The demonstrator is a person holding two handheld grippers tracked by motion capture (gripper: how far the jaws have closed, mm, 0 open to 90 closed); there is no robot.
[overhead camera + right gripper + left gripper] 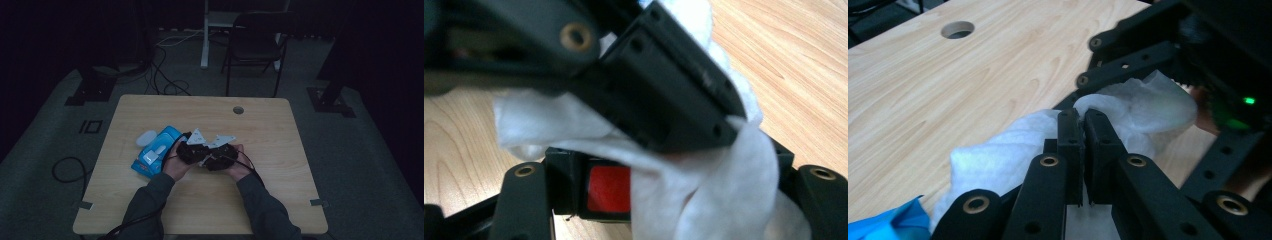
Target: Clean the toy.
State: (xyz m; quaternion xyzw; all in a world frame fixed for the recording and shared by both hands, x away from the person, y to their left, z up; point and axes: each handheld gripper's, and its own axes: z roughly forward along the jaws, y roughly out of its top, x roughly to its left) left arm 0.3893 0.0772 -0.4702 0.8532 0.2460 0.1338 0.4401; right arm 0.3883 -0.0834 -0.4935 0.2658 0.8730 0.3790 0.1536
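Left gripper [1082,117] pinches unmarked white wipe [998,150].

Light wood-grain counter [280,125] with rounded corners, round cable hole [238,110] set near the far edge right of centre, blue wipes pack [156,150] laid left of centre, small white lid [147,138] placed just beside the pack's far-left corner.

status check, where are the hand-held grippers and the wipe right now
Left hand-held gripper shut on white wipe. Right hand-held gripper shut on same wipe, close alongside. Blue wipe pack at left, not in the way.
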